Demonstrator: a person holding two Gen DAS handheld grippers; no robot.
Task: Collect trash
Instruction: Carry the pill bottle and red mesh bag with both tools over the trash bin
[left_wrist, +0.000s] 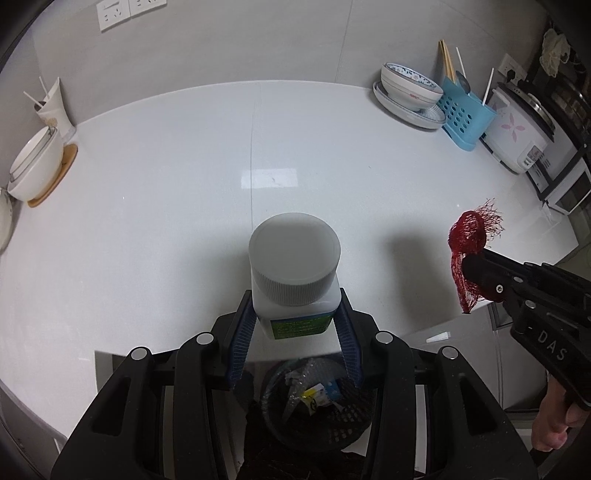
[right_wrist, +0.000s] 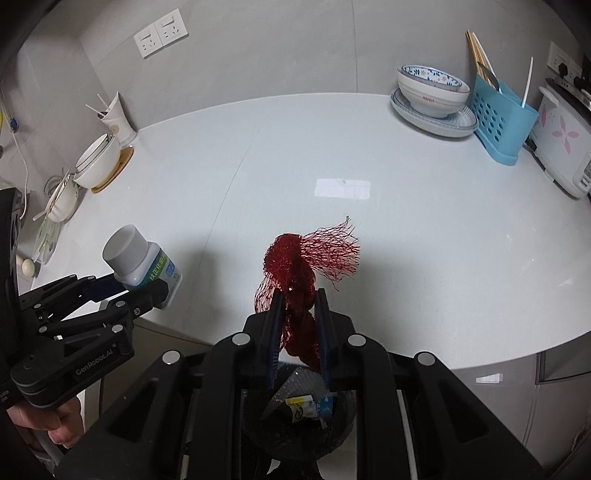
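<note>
My left gripper is shut on a white pill bottle with a grey ribbed cap and a green label, held over the counter's front edge. The bottle also shows in the right wrist view. My right gripper is shut on a crumpled red mesh net bag, which also shows at the right of the left wrist view. A black mesh trash bin stands on the floor below both grippers, holding plastic wrap and a small yellow and blue packet.
The white counter carries a patterned bowl on a plate, a blue utensil caddy and a rice cooker at the back right. White bowls and a paper cup stand at the left.
</note>
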